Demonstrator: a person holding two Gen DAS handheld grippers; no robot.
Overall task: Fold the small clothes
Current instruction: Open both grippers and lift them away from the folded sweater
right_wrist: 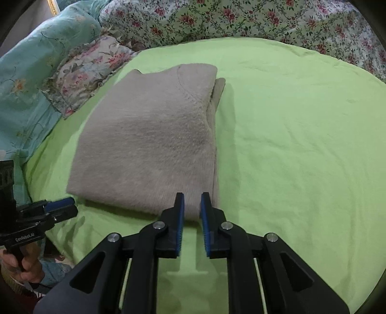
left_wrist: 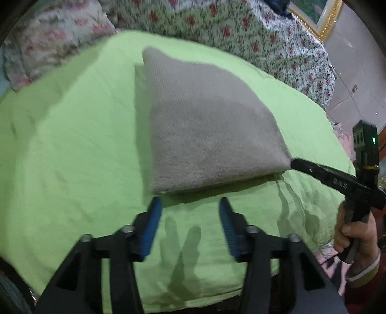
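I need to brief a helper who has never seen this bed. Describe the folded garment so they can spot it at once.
Start at the bright green sheet spread over the bed, bordered by floral bedding. On the sheet lies a folded grey sweater, a fuzzy, roughly square bundle with its neckline showing at the far end. It is the only plain grey, fluffy thing there; everything around it is green or flowered.

Fuzzy grey knit sweater (right_wrist: 144, 145), matt green cotton sheet (right_wrist: 289, 145)

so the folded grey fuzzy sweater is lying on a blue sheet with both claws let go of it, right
Not quite: the folded grey fuzzy sweater lies on a light green sheet, not blue, as the right wrist view shows. The left claw and right claw grip nothing.
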